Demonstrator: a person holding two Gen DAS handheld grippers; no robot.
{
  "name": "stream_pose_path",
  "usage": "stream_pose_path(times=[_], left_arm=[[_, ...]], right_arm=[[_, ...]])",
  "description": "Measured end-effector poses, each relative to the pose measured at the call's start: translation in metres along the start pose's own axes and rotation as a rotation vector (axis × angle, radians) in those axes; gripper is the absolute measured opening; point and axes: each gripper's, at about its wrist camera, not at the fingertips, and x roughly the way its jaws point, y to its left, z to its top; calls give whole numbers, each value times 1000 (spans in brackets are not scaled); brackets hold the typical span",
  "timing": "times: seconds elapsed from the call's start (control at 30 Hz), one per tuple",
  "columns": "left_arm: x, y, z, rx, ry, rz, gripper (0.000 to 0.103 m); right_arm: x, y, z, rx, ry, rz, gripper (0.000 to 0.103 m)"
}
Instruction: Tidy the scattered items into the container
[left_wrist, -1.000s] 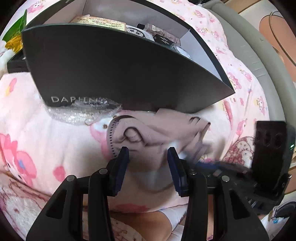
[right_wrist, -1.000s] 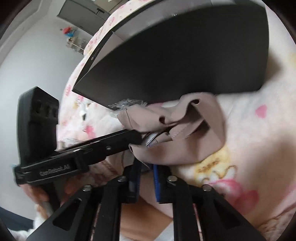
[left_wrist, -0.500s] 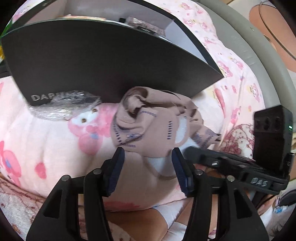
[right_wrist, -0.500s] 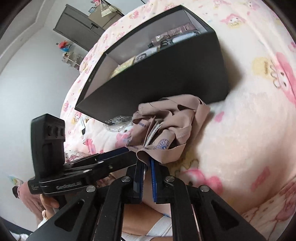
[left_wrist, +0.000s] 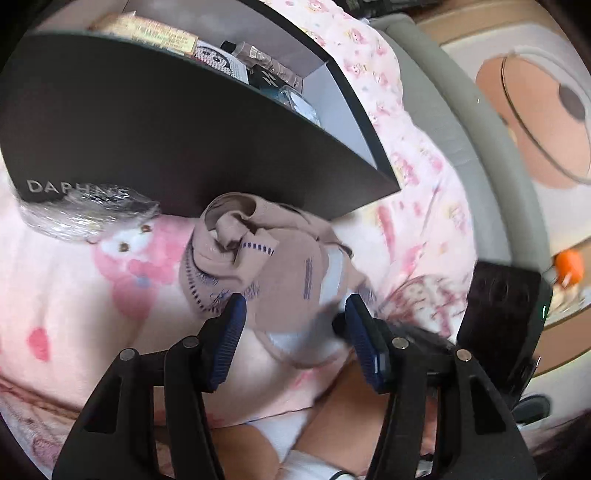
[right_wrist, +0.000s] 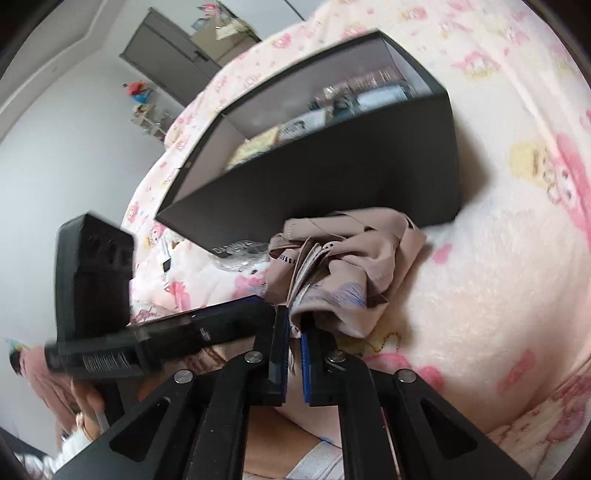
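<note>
While the right gripper is pinching a bunched hem of the beige cloth low in the middle of its frame, fingers pressed nearly together on the fabric, the left gripper sits with its blue ribbed pads spread wide on either side of the same cloth, not clamping anything as far as I can tell; so I'd say we're at the pick-up step, cloth grabbed but not yet in the box. Next move, my guess, is a lift up and over the near wall of the black box, high enough that the dangling folds clear the rim; it's floppy stuff and could snag or drape over the edge. The cloth is soft, crumpled, thin knit-looking, with little dark blue stitch marks and a pale lining showing; it lies on the fluffy pink cartoon-print blanket, right up against the box's front wall. Just left of it in the left view there's a crinkly clear plastic wrapper touching the box base; the box itself is rigid matte cardboard, pale inside, already holding packets and small boxes in the upper part of the frame.
</note>
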Motion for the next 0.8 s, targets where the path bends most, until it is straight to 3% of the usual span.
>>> stream_pose_path(times=[0.1,0.17,0.23,0.33,0.53,0.63,0.8], left_arm=[[12,-4,5,3,28,14,56],[17,-5,7,21,38,36,46],[10,-1,7,28,37,33,25],[7,0,8,19,16,-1,10],[6,-2,6,27,-27,75,9],[2,-5,4,49,-58,148,9],[6,-4,3,64,-24,144,10]], right_arm=[[-3,7,-4,-63,8,-19,4],[1,5,-6,-63,28,-24,4],[4,1,-6,-49,41,-25,4],[2,-6,-4,-17,47,-15,4],[6,-7,-6,-12,55,-42,4],[6,-13,-5,16,59,-53,4],[9,-17,-6,34,71,-79,4]])
